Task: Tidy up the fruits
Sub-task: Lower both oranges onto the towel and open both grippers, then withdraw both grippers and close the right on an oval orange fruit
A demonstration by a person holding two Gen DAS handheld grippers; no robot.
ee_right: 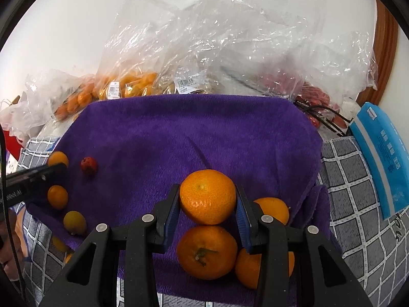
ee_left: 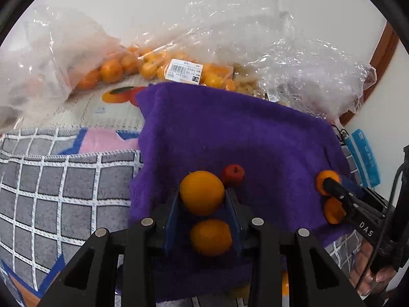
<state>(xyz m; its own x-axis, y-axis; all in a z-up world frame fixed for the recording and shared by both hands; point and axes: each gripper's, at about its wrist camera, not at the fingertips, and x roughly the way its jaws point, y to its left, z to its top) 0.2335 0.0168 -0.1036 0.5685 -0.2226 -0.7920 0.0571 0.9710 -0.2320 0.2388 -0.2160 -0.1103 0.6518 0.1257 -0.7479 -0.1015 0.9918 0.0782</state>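
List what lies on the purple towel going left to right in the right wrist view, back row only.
Small orange fruit by the left gripper, then small red fruit, then the mandarin between the right gripper fingers.

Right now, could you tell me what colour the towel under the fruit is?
Purple towel; the right wrist view shows it best.

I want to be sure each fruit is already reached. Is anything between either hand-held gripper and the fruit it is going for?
Nothing visible. The left hand-held gripper has a small orange fruit directly between its fingers, and the right hand-held gripper has a mandarin between its own, both over the purple towel.
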